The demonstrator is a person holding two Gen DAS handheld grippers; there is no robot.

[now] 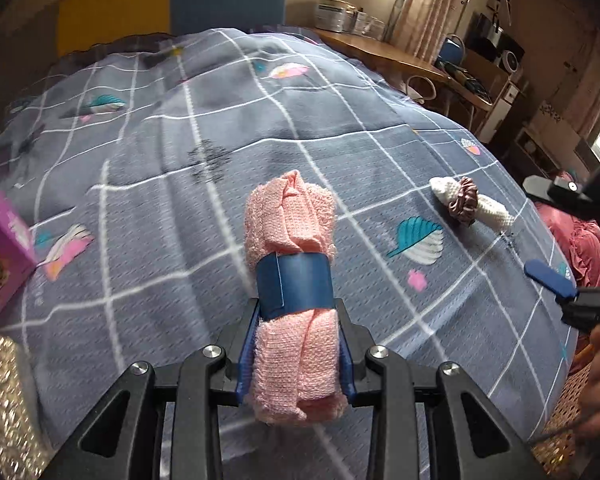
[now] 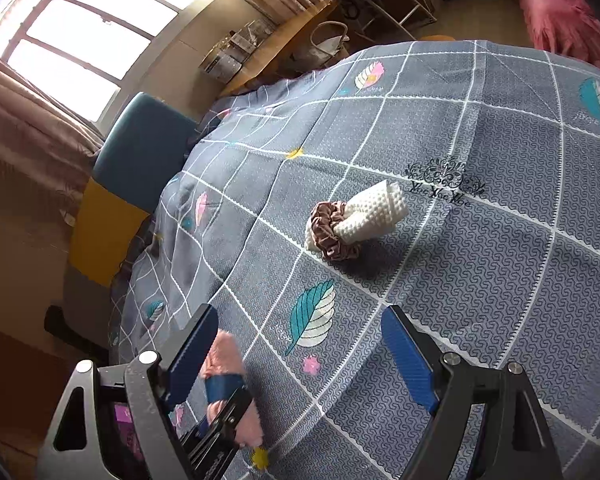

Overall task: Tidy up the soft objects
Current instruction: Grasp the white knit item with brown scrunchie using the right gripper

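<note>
My left gripper (image 1: 296,344) is clamped across the middle of the rolled pink towel (image 1: 292,232), which a blue band (image 1: 296,284) keeps rolled, so I can carry it as one bundle, I judge. My right gripper (image 2: 300,364) hangs with jaws wide apart, holding nothing. Ahead of them, well clear, the white towel roll (image 2: 374,210) lies on the bedspread (image 2: 500,280), cinched by a brown scrunchie (image 2: 330,236). I count two rolls, one band, one scrunchie.

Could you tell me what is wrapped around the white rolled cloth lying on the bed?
A brown scrunchie rings the white rolled cloth near its middle, with cloth showing on both sides. The part inside the scrunchie is covered. Under it lies the grey checked bedspread.
</note>
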